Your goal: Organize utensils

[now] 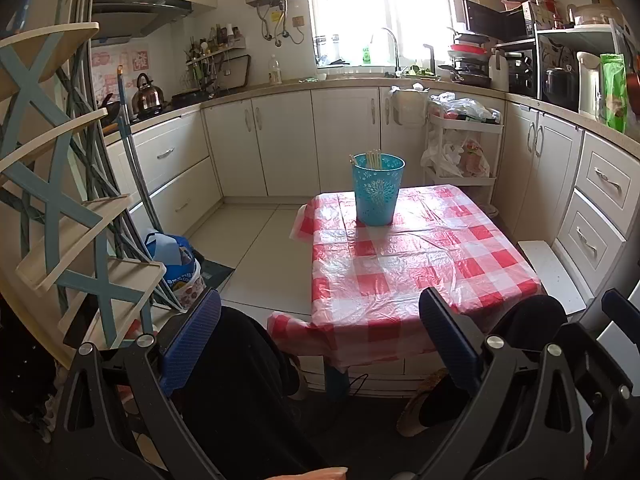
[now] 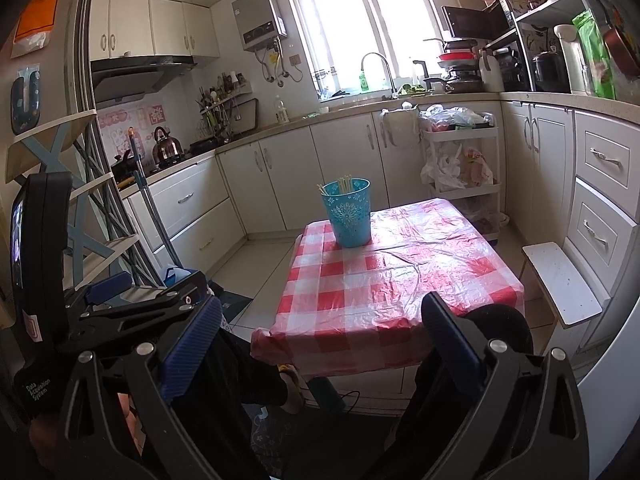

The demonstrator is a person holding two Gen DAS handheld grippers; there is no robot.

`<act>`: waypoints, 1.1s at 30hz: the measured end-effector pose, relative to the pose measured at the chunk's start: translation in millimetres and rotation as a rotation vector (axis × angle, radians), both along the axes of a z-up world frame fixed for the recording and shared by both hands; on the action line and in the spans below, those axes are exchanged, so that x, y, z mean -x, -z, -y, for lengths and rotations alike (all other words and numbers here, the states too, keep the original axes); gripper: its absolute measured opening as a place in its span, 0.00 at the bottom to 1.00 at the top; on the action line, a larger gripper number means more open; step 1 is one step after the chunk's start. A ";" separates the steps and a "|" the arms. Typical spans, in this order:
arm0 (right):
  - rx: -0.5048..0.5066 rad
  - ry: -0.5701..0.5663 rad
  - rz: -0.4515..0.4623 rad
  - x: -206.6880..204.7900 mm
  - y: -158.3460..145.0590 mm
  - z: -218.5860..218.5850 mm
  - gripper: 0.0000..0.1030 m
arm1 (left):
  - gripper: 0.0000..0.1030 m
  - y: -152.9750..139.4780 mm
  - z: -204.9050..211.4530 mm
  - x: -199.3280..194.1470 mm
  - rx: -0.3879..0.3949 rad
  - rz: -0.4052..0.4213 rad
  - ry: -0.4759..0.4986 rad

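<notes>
**Chopsticks in the blue cup, both tongs spread and empty**

While both tongs hang low at the near end of the worktop (image 1: pixel 420 264), nothing sits between their fingers. The left tongs (image 1: pixel 320 344) are spread wide, with blue ribbed pads (image 1: pixel 192 344) well apart over the person's dark-clad legs. The right tongs (image 2: pixel 320 344) are likewise released, holding nothing.

The landmark is the turquoise cup (image 1: pixel 377 189) with a white flower pattern. It stands upright at the far end of the worktop, on the red-and-white checked plastic cloth (image 2: pixel 384 280). Pale chopsticks (image 1: pixel 374 159) stand inside the cup, their tips poking above its rim; in the right wrist view they lean toward the cup's left side. Both tongs are well apart from the cup, on the near side of it.

Behind the cup run white kitchen cabinets (image 1: pixel 288 140). To the right of the cup stands a white trolley (image 2: pixel 464 160) loaded with plastic bags.
</notes>
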State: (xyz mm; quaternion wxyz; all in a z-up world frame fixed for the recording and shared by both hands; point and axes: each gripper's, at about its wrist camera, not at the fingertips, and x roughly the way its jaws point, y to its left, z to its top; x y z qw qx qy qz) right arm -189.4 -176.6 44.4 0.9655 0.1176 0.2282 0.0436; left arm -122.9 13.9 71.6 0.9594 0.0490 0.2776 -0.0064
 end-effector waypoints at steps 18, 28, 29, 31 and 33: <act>-0.008 0.003 -0.012 -0.2 1.8 -0.9 0.93 | 0.93 2.5 -1.1 -2.5 0.004 -0.016 0.001; -0.011 0.006 -0.017 -0.6 4.6 -2.3 0.93 | 0.93 8.7 -1.6 -3.5 0.006 -0.029 0.003; -0.012 0.007 -0.017 -0.7 4.8 -2.4 0.93 | 0.93 9.7 -1.9 -4.0 0.005 -0.031 0.003; -0.012 0.006 -0.017 -0.6 5.8 -2.7 0.93 | 0.93 10.8 -0.6 -3.8 0.004 -0.035 0.003; -0.011 0.006 -0.018 -0.5 5.8 -2.7 0.93 | 0.93 11.9 -1.2 -4.1 0.003 -0.036 0.003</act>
